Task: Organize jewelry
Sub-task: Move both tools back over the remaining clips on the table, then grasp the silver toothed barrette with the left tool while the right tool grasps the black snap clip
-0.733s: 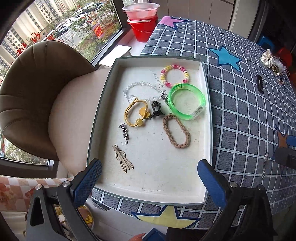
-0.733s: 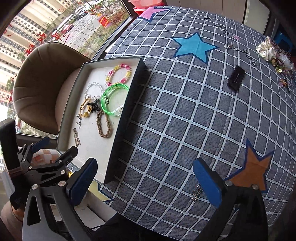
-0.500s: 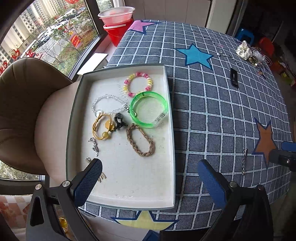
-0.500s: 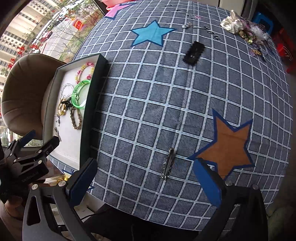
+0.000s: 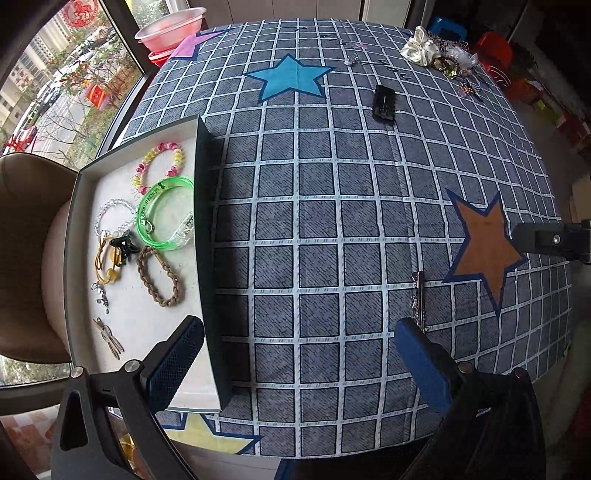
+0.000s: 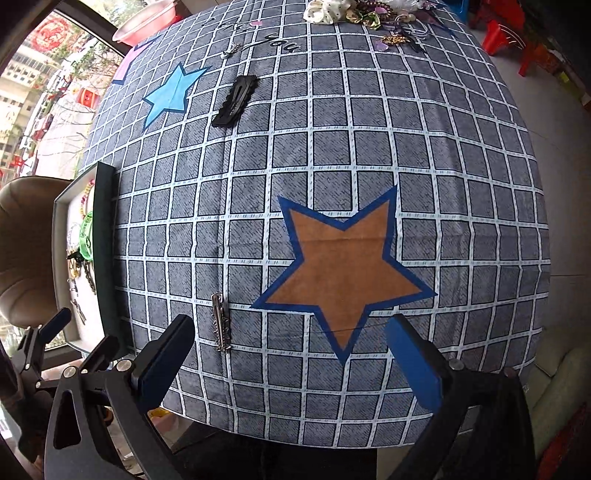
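Observation:
A grey tray (image 5: 205,236) at the table's left edge holds a green bangle (image 5: 166,214), a braided brown bracelet (image 5: 160,275), a pink-yellow bead bracelet (image 5: 159,164) and several small pieces. A silver hair clip (image 5: 419,295) (image 6: 221,321) lies on the checked cloth near the front edge. A black hair clip (image 5: 384,101) (image 6: 234,101) lies further back. My left gripper (image 5: 299,362) is open and empty above the cloth beside the tray. My right gripper (image 6: 291,360) is open and empty over the orange star (image 6: 343,269), right of the silver clip.
A heap of jewelry and a white scrunchie (image 5: 419,48) sits at the far right of the table (image 6: 369,7). A brown chair (image 5: 22,258) stands left of the tray. Pink and red basins (image 5: 170,31) stand by the window.
Both grippers have swung right, away from the tray and over the cloth. The silver clip now lies close in front of both. Both stay open and empty.

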Demonstrator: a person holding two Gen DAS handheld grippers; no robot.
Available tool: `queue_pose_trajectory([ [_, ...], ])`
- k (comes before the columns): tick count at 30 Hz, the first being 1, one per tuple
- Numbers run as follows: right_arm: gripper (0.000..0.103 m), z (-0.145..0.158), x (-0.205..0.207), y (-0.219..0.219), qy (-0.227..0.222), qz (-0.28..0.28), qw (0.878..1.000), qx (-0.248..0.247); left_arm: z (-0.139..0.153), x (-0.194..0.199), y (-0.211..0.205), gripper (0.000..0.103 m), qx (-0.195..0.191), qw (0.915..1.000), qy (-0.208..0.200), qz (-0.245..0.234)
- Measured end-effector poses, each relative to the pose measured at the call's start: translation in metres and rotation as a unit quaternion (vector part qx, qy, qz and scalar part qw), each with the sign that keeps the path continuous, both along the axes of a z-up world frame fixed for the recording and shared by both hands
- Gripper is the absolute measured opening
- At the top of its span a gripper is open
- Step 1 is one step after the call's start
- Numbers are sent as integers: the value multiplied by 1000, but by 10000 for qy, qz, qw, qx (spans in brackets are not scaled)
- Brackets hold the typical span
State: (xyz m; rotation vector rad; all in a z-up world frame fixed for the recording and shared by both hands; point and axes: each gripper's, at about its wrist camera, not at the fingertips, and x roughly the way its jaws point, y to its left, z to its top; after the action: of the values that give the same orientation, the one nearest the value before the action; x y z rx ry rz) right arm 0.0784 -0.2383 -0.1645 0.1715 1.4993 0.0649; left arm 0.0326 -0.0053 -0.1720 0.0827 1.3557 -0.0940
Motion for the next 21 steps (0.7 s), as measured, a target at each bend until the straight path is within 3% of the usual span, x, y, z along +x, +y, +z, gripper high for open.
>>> queue_pose_trajectory([
  [10,103,-2,68,3,-112,568,9983,88,-20,-1,-40,103,166,9981,156,565],
  [21,102,-22,139,25,-145,569,9979,275,-45,-10,-64,103,164,9955,153,918],
])
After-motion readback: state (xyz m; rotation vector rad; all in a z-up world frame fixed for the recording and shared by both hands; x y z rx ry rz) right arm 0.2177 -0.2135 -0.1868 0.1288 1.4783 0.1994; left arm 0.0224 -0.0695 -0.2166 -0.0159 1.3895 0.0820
